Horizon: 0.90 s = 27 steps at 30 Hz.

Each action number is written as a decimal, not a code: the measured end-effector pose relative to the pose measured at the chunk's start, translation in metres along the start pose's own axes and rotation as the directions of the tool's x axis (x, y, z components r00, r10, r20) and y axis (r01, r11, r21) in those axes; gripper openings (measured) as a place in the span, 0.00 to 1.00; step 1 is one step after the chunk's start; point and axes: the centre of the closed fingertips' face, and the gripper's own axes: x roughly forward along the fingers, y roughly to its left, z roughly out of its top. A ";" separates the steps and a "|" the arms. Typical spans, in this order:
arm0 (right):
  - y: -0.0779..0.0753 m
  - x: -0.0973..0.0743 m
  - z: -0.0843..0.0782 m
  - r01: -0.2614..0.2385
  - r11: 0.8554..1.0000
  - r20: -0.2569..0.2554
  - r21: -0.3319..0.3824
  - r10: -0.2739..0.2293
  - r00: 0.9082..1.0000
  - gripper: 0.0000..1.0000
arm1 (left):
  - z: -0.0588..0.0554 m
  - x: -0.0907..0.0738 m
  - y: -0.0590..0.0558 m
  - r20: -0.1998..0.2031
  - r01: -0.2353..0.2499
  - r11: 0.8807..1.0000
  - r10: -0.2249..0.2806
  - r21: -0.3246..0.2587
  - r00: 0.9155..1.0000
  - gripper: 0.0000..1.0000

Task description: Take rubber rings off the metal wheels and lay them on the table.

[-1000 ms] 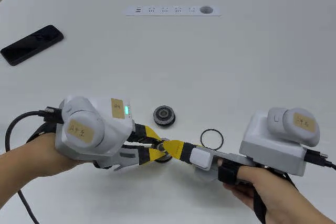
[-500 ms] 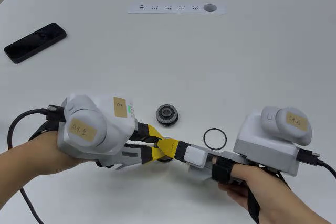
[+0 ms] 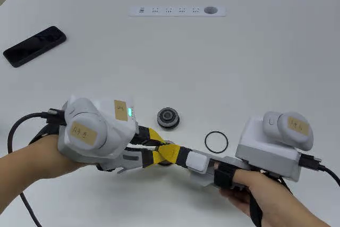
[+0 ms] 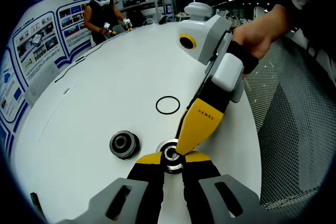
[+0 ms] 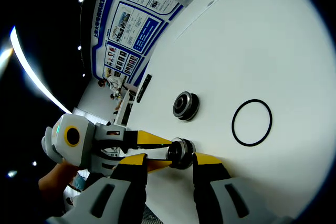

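White table (image 3: 239, 67), lower centre: left hand-held gripper (image 3: 159, 151) and right hand-held gripper (image 5: 177, 160) both clench one wheel (image 4: 170, 154) (steady left, pull right slowly).

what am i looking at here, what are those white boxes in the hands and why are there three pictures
A person holds one gripper in each hand. The white boxes are the gripper bodies, and the yellow-tipped jaws do the pinching. The head view comes from a headset camera looking down at the white table. The two round pictures come from cameras riding on the left gripper and the right gripper, each looking along its own jaws. The left gripper is shut on a small metal wheel. The right gripper's jaws sit around the same wheel, but I cannot tell whether they grip it. Also on the table are a second wheel, a loose black rubber ring, a phone and a power strip.
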 end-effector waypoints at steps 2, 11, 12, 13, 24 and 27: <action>0.002 -0.001 0.000 -0.013 1.000 0.003 0.007 0.013 1.000 0.36 | -0.001 0.000 0.000 -0.002 0.000 1.000 0.000 0.001 1.000 0.13; 0.004 -0.005 0.001 -0.031 0.999 0.013 0.029 0.031 0.999 0.34 | -0.001 0.000 0.000 -0.004 0.001 1.000 -0.001 0.002 1.000 0.13; 0.004 -0.006 0.001 -0.031 0.999 0.013 0.026 0.031 0.999 0.34 | -0.001 0.000 -0.001 -0.004 0.001 1.000 -0.001 0.002 1.000 0.13; 0.004 -0.007 0.001 -0.031 0.999 0.016 0.026 0.030 0.999 0.33 | -0.001 0.000 -0.001 -0.004 0.001 1.000 -0.001 0.003 1.000 0.13; -0.005 -0.002 0.006 -0.024 0.998 0.020 0.056 0.023 1.000 0.24 | -0.001 0.000 -0.001 -0.006 0.005 1.000 -0.005 0.004 1.000 0.13; -0.006 -0.001 0.005 -0.019 0.999 0.007 0.047 0.018 1.000 0.21 | -0.001 0.000 -0.001 -0.009 0.008 1.000 -0.008 0.008 1.000 0.13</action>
